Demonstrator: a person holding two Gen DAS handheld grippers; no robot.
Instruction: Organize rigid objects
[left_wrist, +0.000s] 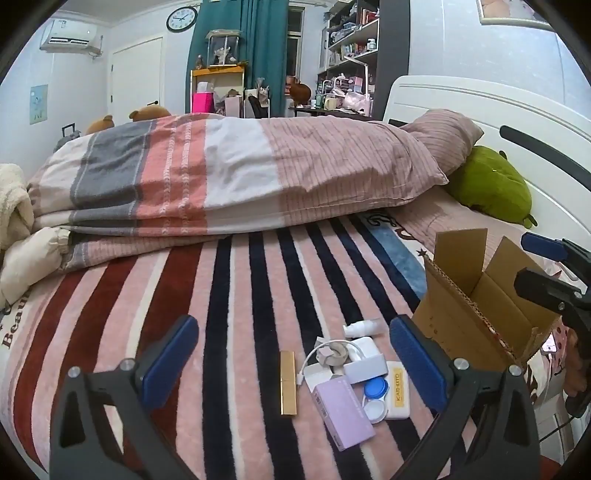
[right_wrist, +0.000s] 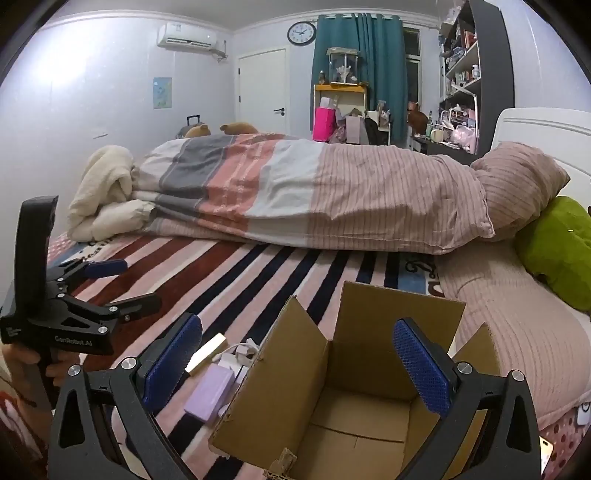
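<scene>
An open cardboard box (right_wrist: 354, 398) fills the lower middle of the right wrist view, between the wide, empty right gripper (right_wrist: 295, 365). At the left view's bottom centre, the wide, empty left gripper (left_wrist: 291, 365) frames a purple box (left_wrist: 341, 413), gold tube (left_wrist: 288, 382) and contact lens case (left_wrist: 376, 397).

Left wrist view: cardboard box (left_wrist: 476, 306) interior was mostly out of sight, the right flap was masked by the right hand-held gripper (left_wrist: 554, 273), itself cut by the frame edge. White charger (left_wrist: 364, 349) was partly under the coiled cable (left_wrist: 332, 354); print on the purple box (left_wrist: 341, 413) was too small to read. Right wrist view: the box wall hid most of the small items; only the gold tube (right_wrist: 207, 352) end and part of the purple box showed. Shelf (right_wrist: 463, 70) contents were indistinct. Person's hand (right_wrist: 26, 363) was cropped.
</scene>
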